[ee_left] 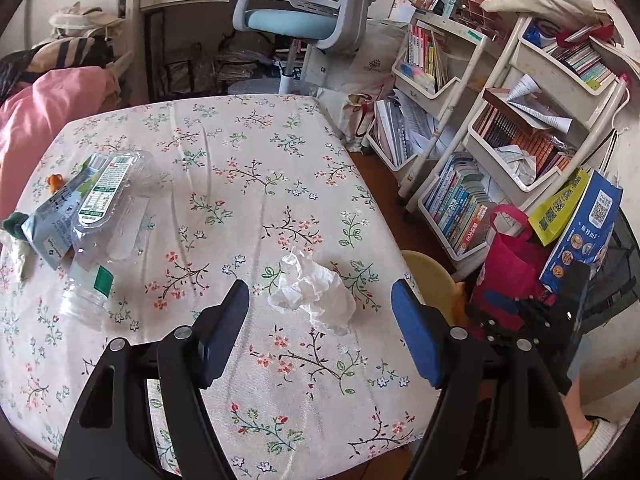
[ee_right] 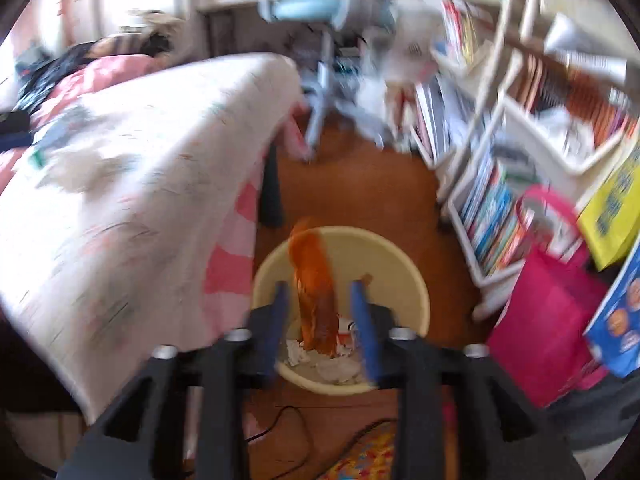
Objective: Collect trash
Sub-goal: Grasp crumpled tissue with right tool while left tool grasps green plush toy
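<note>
Cluttered with book carts [ee_left: 472, 160] and bags, the room has one table [ee_left: 248, 168] under a flowered cloth, and a pale yellow bin [ee_right: 404, 280] stands on the wooden floor just beside its corner.

Trash collecting is, in my judgement, partly done. Some white paper scraps lie already in the bin. An orange wrapper [ee_right: 314, 304] hangs over the open bin, between the fingers of the right gripper [ee_right: 320, 308]. These fingers stand apart and do not press on the wrapper, so it looks released; the picture is blurred, so I cannot tell if it still touches one pad.

Several pieces are left on the table. A crumpled white tissue [ee_left: 312, 292] lies near the front edge, right ahead of the left gripper [ee_left: 320, 304], whose fingers are wide apart and hold nothing. At the left side lie a clear plastic bottle [ee_left: 100, 240] on its side, squashed and with a green and white label, and a flat grey-green pouch [ee_left: 52, 216] partly under it.

The tissue looks soft, light and loosely balled. The wrapper looks thin, glossy and long.
</note>
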Demonstrator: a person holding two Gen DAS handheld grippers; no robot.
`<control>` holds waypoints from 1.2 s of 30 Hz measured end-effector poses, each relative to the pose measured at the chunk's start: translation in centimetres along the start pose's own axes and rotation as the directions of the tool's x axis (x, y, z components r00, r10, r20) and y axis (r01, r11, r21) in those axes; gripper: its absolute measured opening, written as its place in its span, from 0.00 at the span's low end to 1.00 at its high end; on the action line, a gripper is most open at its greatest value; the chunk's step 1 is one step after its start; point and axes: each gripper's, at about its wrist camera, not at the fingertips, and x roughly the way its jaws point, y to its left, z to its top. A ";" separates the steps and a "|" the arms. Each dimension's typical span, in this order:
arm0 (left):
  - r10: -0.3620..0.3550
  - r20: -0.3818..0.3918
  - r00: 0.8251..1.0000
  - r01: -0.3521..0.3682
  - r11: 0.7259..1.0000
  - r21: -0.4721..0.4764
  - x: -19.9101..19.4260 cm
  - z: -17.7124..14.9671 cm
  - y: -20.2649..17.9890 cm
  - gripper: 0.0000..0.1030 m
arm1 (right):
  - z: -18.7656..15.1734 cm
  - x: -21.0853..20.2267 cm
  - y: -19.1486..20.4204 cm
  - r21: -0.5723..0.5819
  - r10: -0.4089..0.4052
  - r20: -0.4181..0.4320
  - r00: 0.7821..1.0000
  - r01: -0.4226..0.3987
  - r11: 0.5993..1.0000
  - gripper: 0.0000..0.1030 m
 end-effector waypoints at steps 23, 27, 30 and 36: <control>0.237 0.185 0.954 -0.181 0.944 -0.276 -5.8 3.1 15.8 0.69 | 6.0 -4.8 15.8 -0.276 0.331 0.087 0.940 -0.296 0.914 0.63; 0.295 0.214 0.931 -0.230 0.931 -0.283 -6.6 4.5 18.5 0.69 | 6.6 -3.0 15.2 -0.254 0.332 0.043 0.942 -0.311 0.916 0.63; 0.318 0.209 0.925 -0.240 0.914 -0.327 -7.1 5.0 21.0 0.69 | 7.6 -2.2 15.0 -0.205 0.359 0.023 0.933 -0.347 0.915 0.63; 0.337 0.166 0.927 -0.262 0.897 -0.357 -7.6 3.8 24.1 0.69 | 6.7 -1.5 16.6 -0.239 0.362 -0.027 0.932 -0.358 0.903 0.63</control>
